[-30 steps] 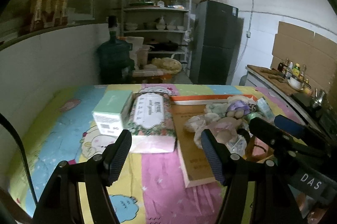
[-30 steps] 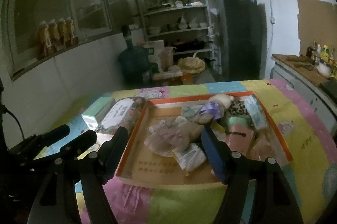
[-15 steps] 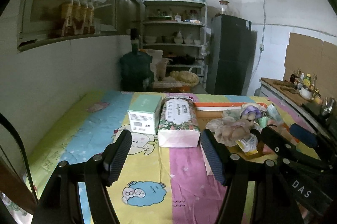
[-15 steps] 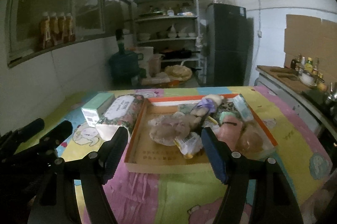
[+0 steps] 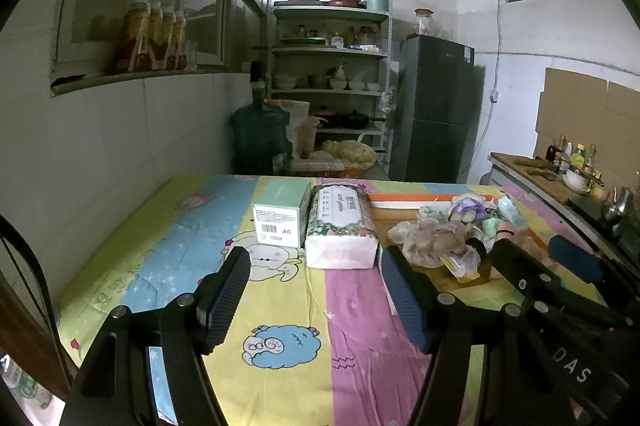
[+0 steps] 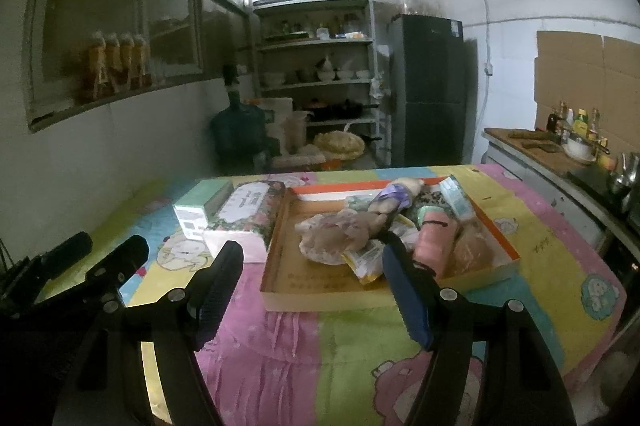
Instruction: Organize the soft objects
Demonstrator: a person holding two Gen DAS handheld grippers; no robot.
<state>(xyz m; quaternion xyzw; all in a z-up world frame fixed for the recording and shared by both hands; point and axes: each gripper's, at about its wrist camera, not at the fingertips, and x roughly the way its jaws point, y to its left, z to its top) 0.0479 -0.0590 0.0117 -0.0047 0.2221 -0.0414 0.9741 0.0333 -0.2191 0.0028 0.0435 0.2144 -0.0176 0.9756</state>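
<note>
Pastel tablecloth point(image 5: 352, 326) in yellow, pink, blue and green blocks with cartoon sheep; mint-green cardboard box point(image 5: 280, 212) with white barcode end; floral green tissue pack point(image 5: 340, 226), white label; orange-rimmed tan cardboard tray point(image 6: 320, 286); pink roll point(image 6: 434, 238); purple-dressed plush doll point(image 6: 394, 196); dark grey fridge point(image 6: 432, 86).

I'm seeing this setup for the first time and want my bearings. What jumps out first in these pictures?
The shallow cardboard tray with an orange rim, on the right half of the cartoon-print tablecloth, heaped with soft toys and small packets. To its left lie a floral tissue pack and a mint-green box, side by side. Near the camera, the left gripper and right gripper both stand open and empty.
</note>
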